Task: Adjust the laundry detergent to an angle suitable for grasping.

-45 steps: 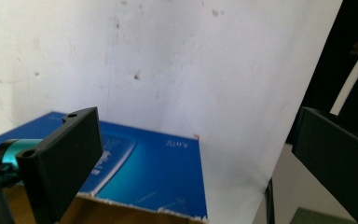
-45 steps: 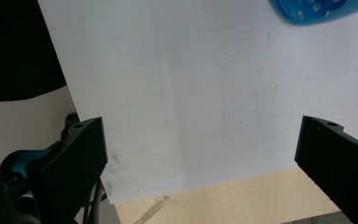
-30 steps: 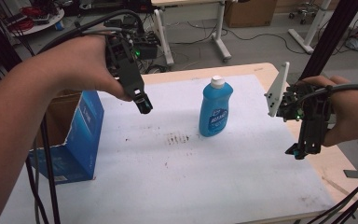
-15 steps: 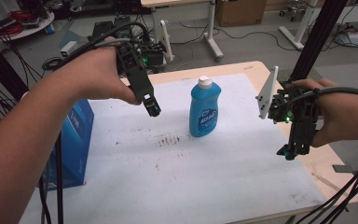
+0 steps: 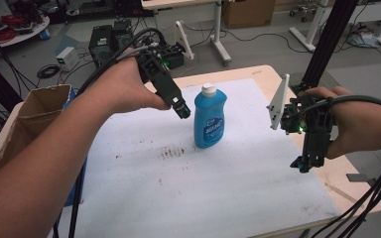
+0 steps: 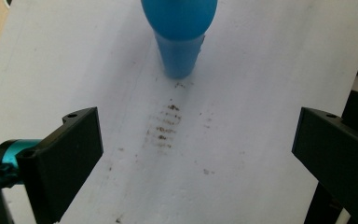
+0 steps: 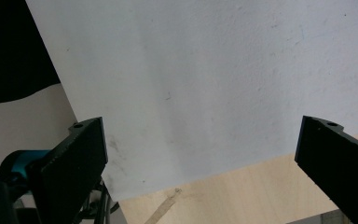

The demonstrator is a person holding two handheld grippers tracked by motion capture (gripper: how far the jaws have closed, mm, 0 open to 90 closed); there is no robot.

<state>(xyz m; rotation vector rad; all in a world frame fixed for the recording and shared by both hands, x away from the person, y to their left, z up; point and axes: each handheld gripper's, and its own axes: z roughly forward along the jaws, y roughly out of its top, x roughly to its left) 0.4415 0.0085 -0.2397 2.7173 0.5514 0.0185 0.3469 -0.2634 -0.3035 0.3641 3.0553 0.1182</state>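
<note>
A blue dish-soap bottle (image 5: 210, 118) with a white cap stands upright on the white sheet (image 5: 188, 173) near the table's middle. My left gripper (image 5: 180, 108) hovers just left of the bottle's shoulder, a little above the sheet. In the left gripper view the jaws stand wide apart and empty, with the bottle (image 6: 179, 35) ahead of them. My right gripper (image 5: 305, 162) hangs over the sheet's right edge, pointing down. Its jaws are also wide apart with nothing between them, above the white sheet (image 7: 205, 84) and bare wood (image 7: 242, 196).
An open cardboard box (image 5: 27, 116) with a blue side stands at the table's left edge. A patch of dark smudges (image 5: 171, 151) marks the sheet in front of the bottle. Black cables trail from both grippers. The floor behind holds equipment and table legs.
The left gripper has moved right, closer to the bottle's upper left side. The right gripper has stayed near the sheet's right edge, shifting only slightly. Both stay open.
</note>
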